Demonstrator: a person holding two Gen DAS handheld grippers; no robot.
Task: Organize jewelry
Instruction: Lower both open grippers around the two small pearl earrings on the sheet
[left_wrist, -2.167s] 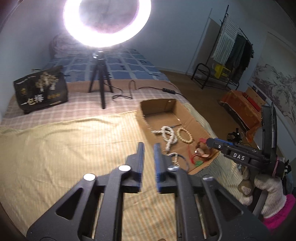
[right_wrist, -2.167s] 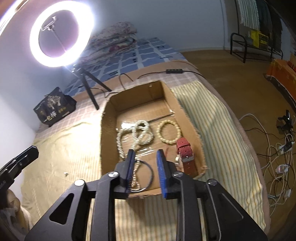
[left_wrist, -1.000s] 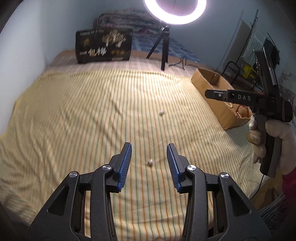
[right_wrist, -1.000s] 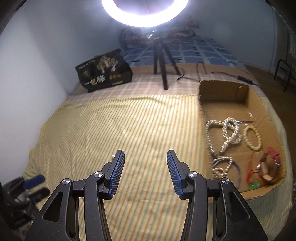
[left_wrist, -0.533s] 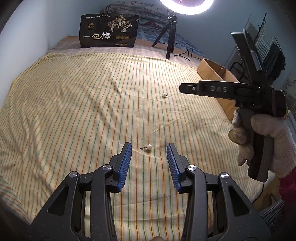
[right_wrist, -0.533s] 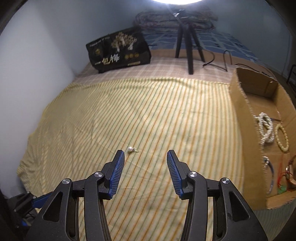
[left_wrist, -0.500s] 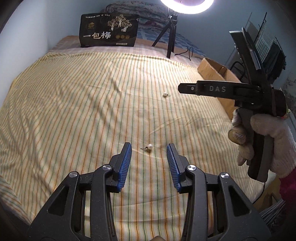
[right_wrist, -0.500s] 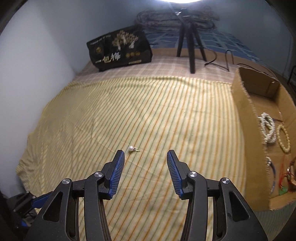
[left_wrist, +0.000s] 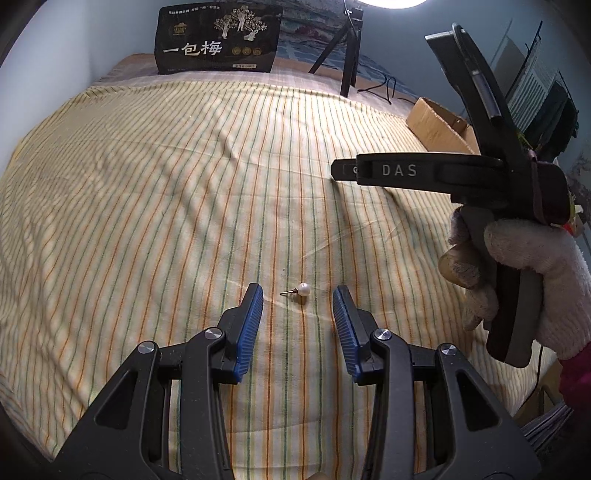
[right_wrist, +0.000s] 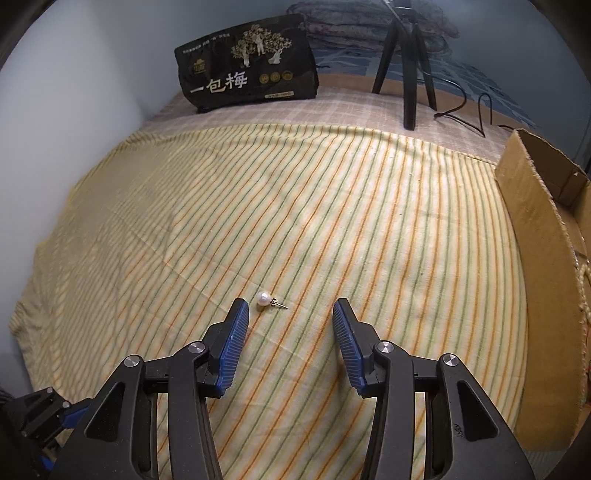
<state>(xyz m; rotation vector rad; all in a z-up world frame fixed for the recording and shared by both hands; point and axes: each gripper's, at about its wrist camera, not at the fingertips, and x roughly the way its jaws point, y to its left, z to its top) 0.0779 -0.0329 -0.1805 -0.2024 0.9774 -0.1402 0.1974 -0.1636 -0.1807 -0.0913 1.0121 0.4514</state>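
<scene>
Both tongs released, left gripper (left_wrist: 297, 299) framing a pearl stud (left_wrist: 300, 290) low centre, right gripper (right_wrist: 290, 314) with another stud (right_wrist: 266, 298) by its left pad; centre, lower, pinch gently, then carry to cardboard box (right_wrist: 532, 206) at right edge

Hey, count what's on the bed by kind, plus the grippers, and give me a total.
pearl stud earrings: 2, one by the left gripper, one by the right gripper
cardboard box: 1
black bag: 1
tripod: 1
grippers: 2, both open
Total: 7
</scene>
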